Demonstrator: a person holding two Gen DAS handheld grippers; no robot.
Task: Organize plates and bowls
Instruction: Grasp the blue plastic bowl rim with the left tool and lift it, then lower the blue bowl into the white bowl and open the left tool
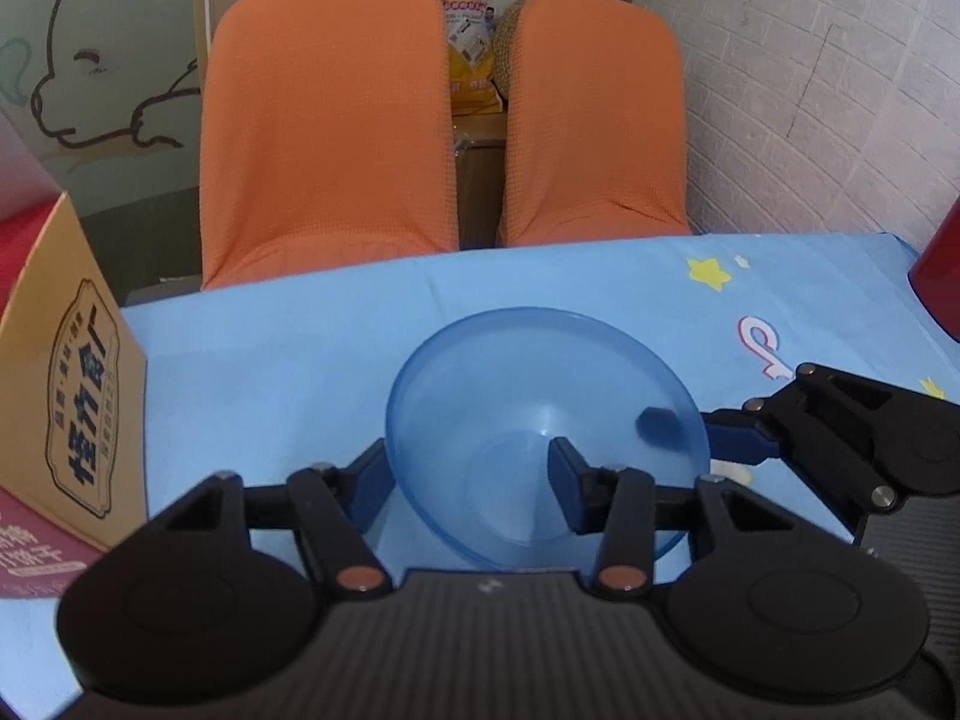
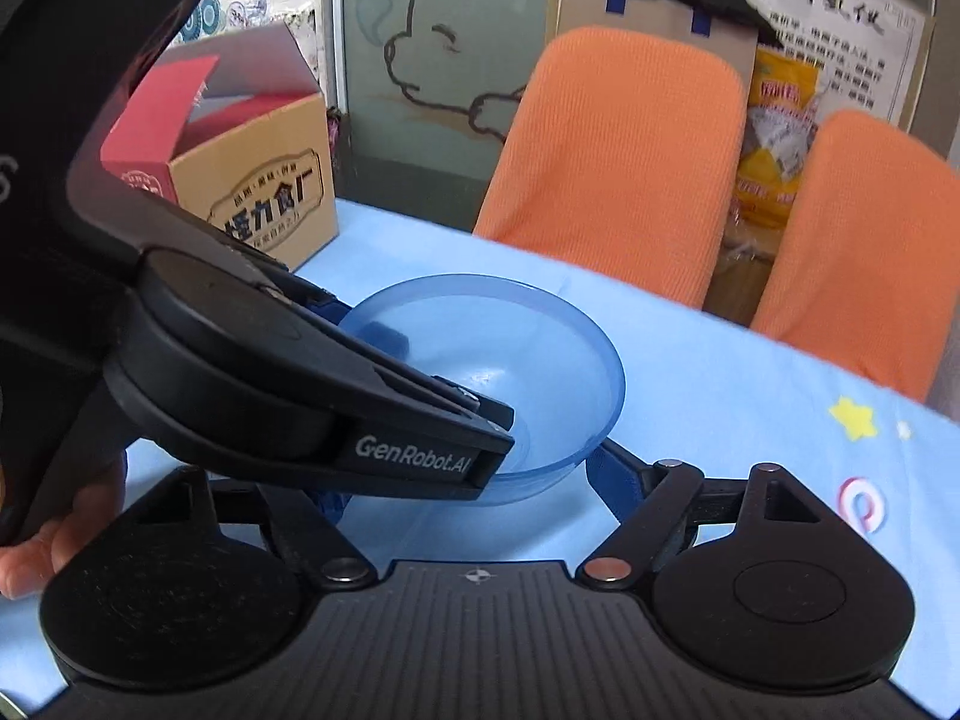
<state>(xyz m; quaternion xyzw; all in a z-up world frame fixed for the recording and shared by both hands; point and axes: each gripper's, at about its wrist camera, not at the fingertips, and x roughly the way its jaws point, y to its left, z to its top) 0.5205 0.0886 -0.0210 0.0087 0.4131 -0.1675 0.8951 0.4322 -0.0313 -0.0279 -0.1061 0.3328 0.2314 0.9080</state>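
A translucent blue plastic bowl [image 1: 540,420] sits on the light blue tablecloth [image 1: 270,372]. My left gripper [image 1: 468,480] straddles its near left rim, one finger outside and one inside, shut on the wall. My right gripper [image 1: 690,429] comes in from the right in the left wrist view, its finger tips pinching the bowl's right rim. In the right wrist view the bowl [image 2: 528,360] lies between the right gripper's [image 2: 462,480] blue fingers, and the left gripper's black body [image 2: 300,396] crosses in front and hides the left finger.
A tan cardboard box [image 1: 78,396] with Chinese lettering stands at the table's left edge, also in the right wrist view [image 2: 264,192]. Two orange-covered chairs [image 1: 324,120] stand behind the far edge. A dark red object [image 1: 939,276] is at the right edge.
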